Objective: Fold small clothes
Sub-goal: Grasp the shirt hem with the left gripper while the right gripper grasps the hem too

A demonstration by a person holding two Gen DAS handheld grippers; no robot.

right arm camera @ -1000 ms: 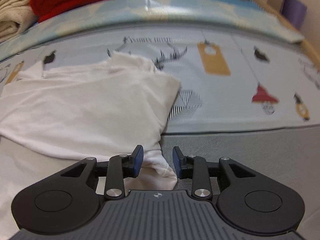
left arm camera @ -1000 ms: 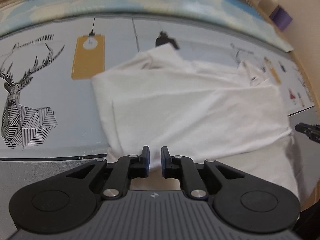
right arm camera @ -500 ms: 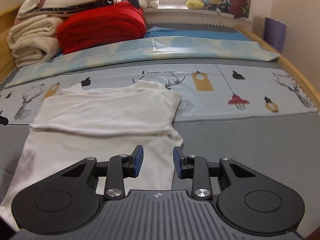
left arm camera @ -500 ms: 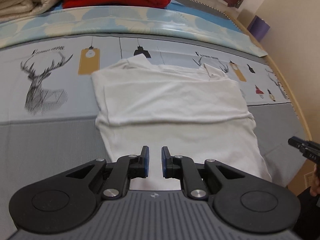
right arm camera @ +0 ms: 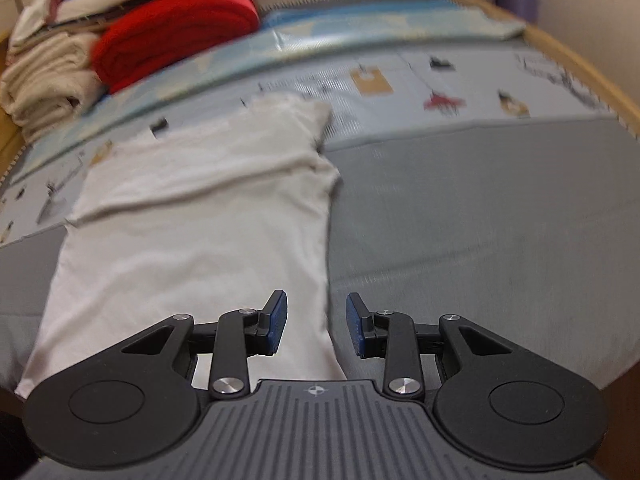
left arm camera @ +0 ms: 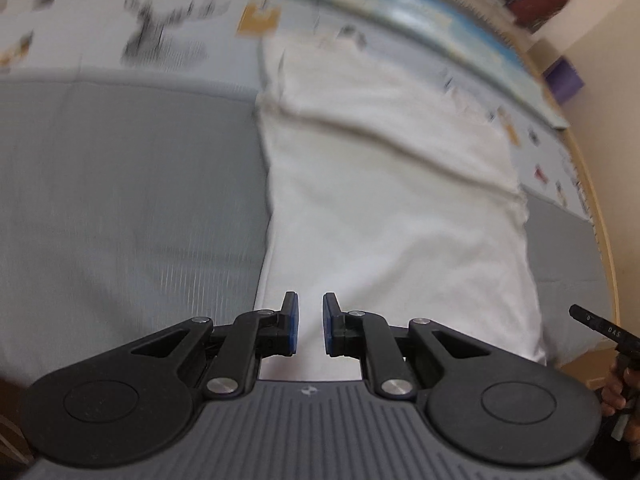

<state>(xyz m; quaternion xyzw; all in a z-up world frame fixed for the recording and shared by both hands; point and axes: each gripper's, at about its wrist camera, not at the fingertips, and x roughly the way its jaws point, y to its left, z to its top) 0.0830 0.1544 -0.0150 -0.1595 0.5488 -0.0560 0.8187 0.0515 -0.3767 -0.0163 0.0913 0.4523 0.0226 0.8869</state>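
A white garment [left arm camera: 392, 208] lies flat on the bed, its far part folded over itself with a fold edge across the middle; it also shows in the right wrist view [right arm camera: 200, 232]. My left gripper [left arm camera: 307, 326] is open and empty, over the garment's near left corner. My right gripper [right arm camera: 316, 326] is open and empty, over the garment's near right edge. The tip of the right gripper [left arm camera: 600, 326] shows at the right edge of the left wrist view.
The bed has a grey cover [right arm camera: 480, 220] and a printed sheet with deer and tags [left arm camera: 160, 36]. A red blanket [right arm camera: 176, 28] and cream folded towels [right arm camera: 44, 80] are stacked at the far left. A wooden bed edge [right arm camera: 592, 76] runs along the right.
Both grippers have drawn back toward the garment's near hem and shifted outward to its corners. The right jaws have opened a little wider. Both views are blurred by motion.
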